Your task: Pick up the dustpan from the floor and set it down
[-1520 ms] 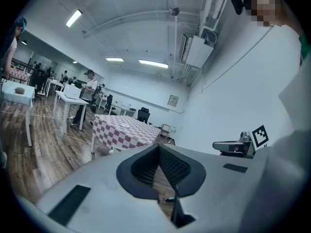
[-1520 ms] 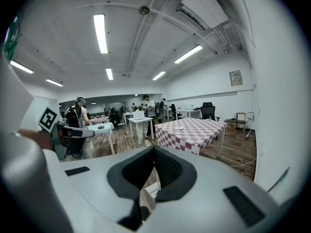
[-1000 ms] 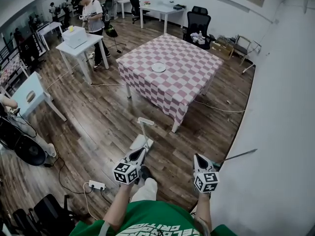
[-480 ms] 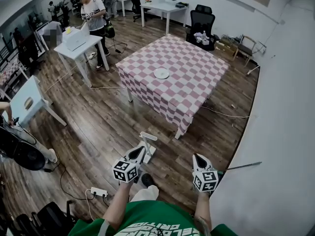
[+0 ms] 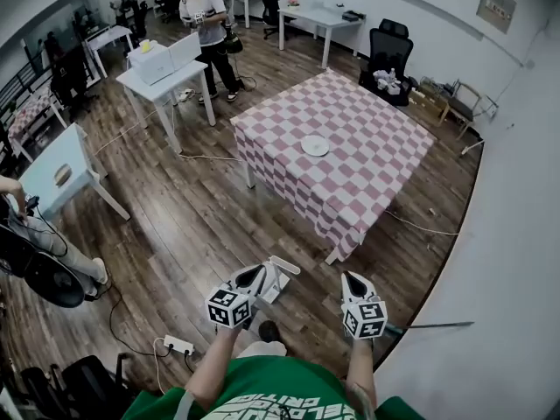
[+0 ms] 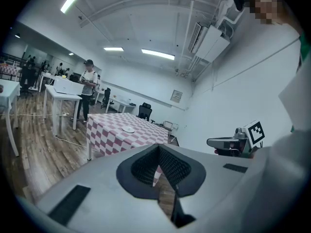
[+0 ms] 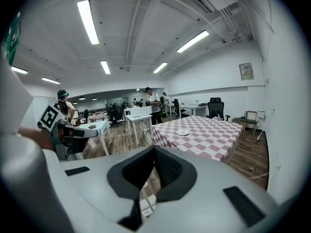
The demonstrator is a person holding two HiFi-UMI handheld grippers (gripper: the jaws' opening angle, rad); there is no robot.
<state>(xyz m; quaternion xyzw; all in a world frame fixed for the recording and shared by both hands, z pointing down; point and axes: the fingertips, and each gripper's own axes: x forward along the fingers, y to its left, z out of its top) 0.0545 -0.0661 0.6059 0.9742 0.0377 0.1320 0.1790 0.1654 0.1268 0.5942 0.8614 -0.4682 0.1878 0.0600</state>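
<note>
A white dustpan with a long upright handle (image 5: 282,270) stands on the wood floor, its pan mostly hidden behind my left gripper (image 5: 258,275). That gripper is shut and empty, with its tips just left of the handle. My right gripper (image 5: 351,280) is also shut and holds nothing, a short way to the right of the dustpan. In the left gripper view the jaws (image 6: 158,152) meet, and the right gripper (image 6: 233,142) shows beside them. Below the shut jaws (image 7: 154,152) in the right gripper view, a bit of the white dustpan (image 7: 144,196) shows.
A table under a pink checkered cloth (image 5: 350,173) with a white plate (image 5: 315,145) stands ahead. A white wall (image 5: 507,261) runs along the right, with a thin rod (image 5: 430,326) by its foot. A power strip (image 5: 178,346) and cables lie at the left. People stand at far desks.
The person has walked forward, and both grippers have moved toward the table. The dustpan, earlier well ahead of the left gripper, is now right beside its tips. Both jaws stayed shut.
</note>
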